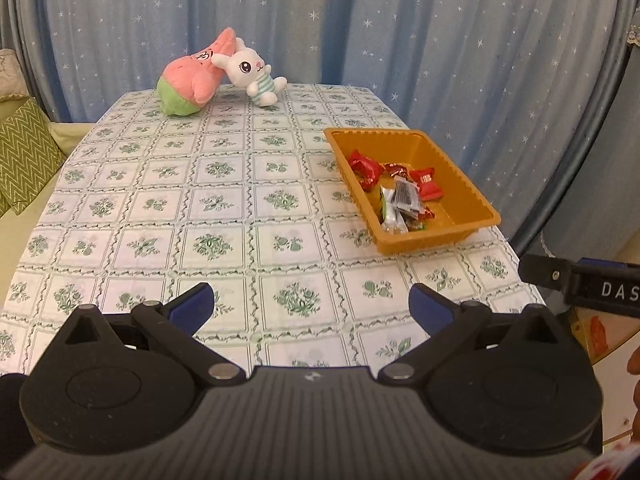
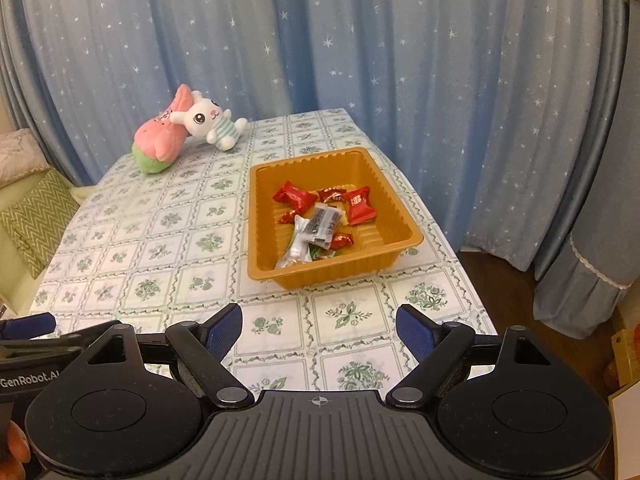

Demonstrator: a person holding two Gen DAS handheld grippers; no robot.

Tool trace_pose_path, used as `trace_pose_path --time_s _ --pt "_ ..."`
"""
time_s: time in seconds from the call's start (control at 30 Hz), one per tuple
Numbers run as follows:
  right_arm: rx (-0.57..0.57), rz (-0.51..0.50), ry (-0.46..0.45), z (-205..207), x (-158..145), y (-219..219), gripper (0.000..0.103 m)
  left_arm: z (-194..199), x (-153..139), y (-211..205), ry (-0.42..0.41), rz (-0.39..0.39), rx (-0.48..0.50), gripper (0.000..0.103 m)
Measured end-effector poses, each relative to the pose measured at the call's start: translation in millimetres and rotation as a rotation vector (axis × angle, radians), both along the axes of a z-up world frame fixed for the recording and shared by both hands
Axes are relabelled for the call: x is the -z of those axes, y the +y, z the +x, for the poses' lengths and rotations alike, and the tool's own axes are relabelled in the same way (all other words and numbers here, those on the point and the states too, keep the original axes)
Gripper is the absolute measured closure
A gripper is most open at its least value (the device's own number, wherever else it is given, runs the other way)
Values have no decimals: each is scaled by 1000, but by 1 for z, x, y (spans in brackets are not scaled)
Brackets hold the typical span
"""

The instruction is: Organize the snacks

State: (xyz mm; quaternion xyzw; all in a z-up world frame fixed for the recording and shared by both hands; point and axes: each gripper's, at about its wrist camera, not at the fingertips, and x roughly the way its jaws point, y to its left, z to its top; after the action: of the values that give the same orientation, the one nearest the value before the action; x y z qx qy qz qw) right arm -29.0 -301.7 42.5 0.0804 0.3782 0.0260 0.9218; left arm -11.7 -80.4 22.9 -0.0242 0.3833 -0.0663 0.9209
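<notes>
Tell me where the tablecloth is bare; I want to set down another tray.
Bare: the wide stretch left of the orange tray, from the plush toys at the far edge to the near edge, and the strip in front of the tray. Crowded: the tray's snack pile.

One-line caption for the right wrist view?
Open right tool above a floral tablecloth, facing an orange tray of wrapped snacks.

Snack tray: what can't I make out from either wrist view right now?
- Tray, both views: lowest snacks buried under the clear and black packets.
- Wrapper print too small to read.
- Tray's near wall hides its front floor strip.
- Left view: right claw cut off by the frame edge.
</notes>
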Motion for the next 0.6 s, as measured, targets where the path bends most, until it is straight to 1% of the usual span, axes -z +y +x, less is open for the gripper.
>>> trace_pose_path --time_s 0.2,0.6 --pt "-17 -8 15 -11 4 6 19 -10 0 -3 0 25 -4 0" --pt "-19 1 32 -17 11 3 19 -8 2 -2 11 16 -10 0"
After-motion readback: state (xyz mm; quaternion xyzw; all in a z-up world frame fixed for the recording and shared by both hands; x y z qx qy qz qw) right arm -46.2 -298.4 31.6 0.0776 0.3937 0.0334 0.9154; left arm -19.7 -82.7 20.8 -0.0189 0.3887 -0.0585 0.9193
